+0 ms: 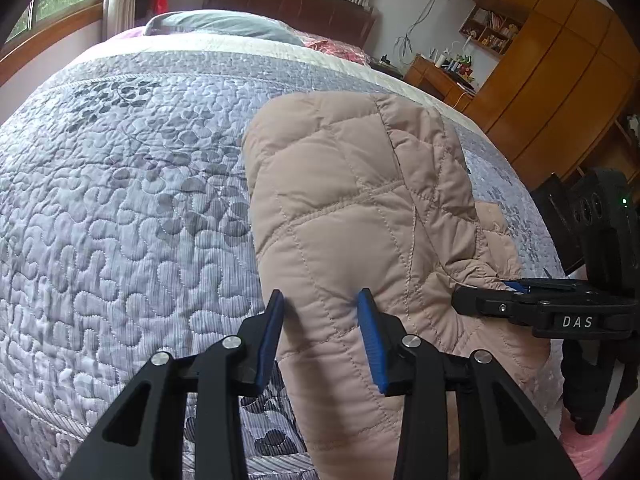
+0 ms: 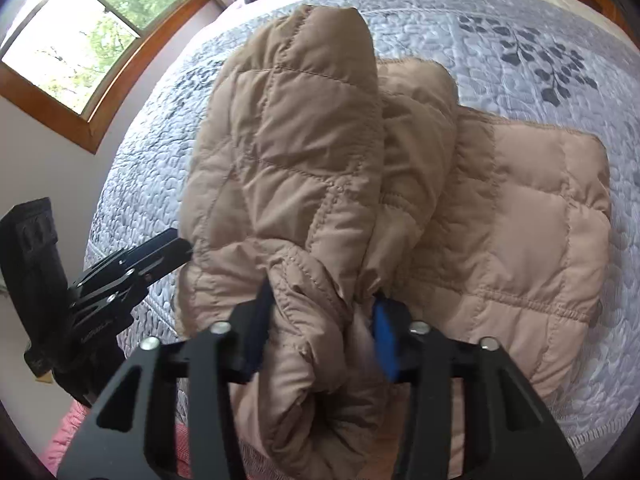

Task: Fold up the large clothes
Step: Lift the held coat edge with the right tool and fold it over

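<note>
Jacket: a tan quilted puffer jacket (image 2: 400, 184) lies on the bed, near its closer edge, already doubled into a thick bundle – one padded fold stands up over a flatter panel spread to the right in the right wrist view.
Right gripper: the right gripper (image 2: 322, 324) is clamped on a bunched edge of the jacket; the fabric fills the gap between the blue pads and puckers around them.
Left gripper: the left gripper (image 1: 320, 320) has a ridge of the padded cloth between its fingers, which press in from both sides – a narrow hold on the jacket's near end.
Step in hand: by my reading, both ends of the near edge are taken so that it can be carried over the rest for the next fold.
Doing it well: keep both hands level and move them together, so the slippery layers do not slide apart; hold all layers, not just the shell.
Pose: both grippers point steeply down at the bed, side by side, each visible at the edge of the other's view.
Surroundings: the grey-lilac quilted bedspread (image 1: 120, 200) under the jacket, a pillow (image 1: 224, 26) at the head, a window (image 2: 80, 36) and a wooden wardrobe (image 1: 560, 72) beyond.
</note>
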